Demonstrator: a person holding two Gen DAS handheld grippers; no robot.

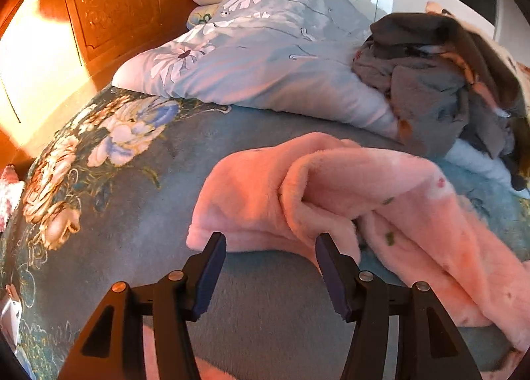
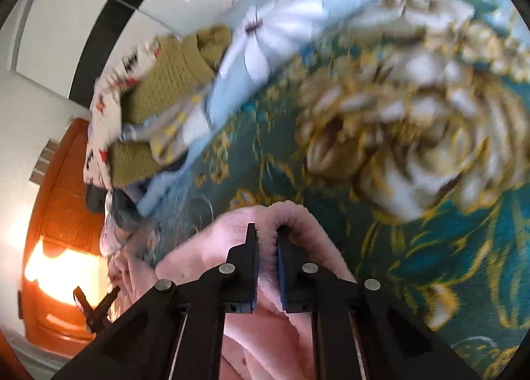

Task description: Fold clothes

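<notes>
left gripper (image 1: 271,244): jaws were wide, nothing between them; tips sat just short of the pink garment's near hem, above bare bedspread.
right gripper (image 2: 267,236): jaws were narrow, clamped on a fold of the garment; pink pile showed between and around the 2 pads (image 2: 254,267).
garment (image 1: 331,194): fluffy pink, small dark specks on it; lay rumpled on the bed's middle, 1 flap folded back over itself, the rest trailing toward the bed's right edge. In the right wrist view it (image 2: 232,241) was bunched at the jaws.
bedspread (image 1: 139,214): teal, large flower print, carried everything; blurred in the right wrist view (image 2: 430,247).
quilt (image 1: 265,58): pale blue with daisies, heaped at the head end, against the headboard.
pile (image 1: 440,88): grey and brown clothes, stacked on the quilt's right end, well apart from the garment.
headboard (image 1: 116,9): orange wood, carved panel, bright glare on its left part.
other: in the right wrist view an olive knit item (image 2: 172,81) lay near the bed's far edge; could not tell what it was.
</notes>
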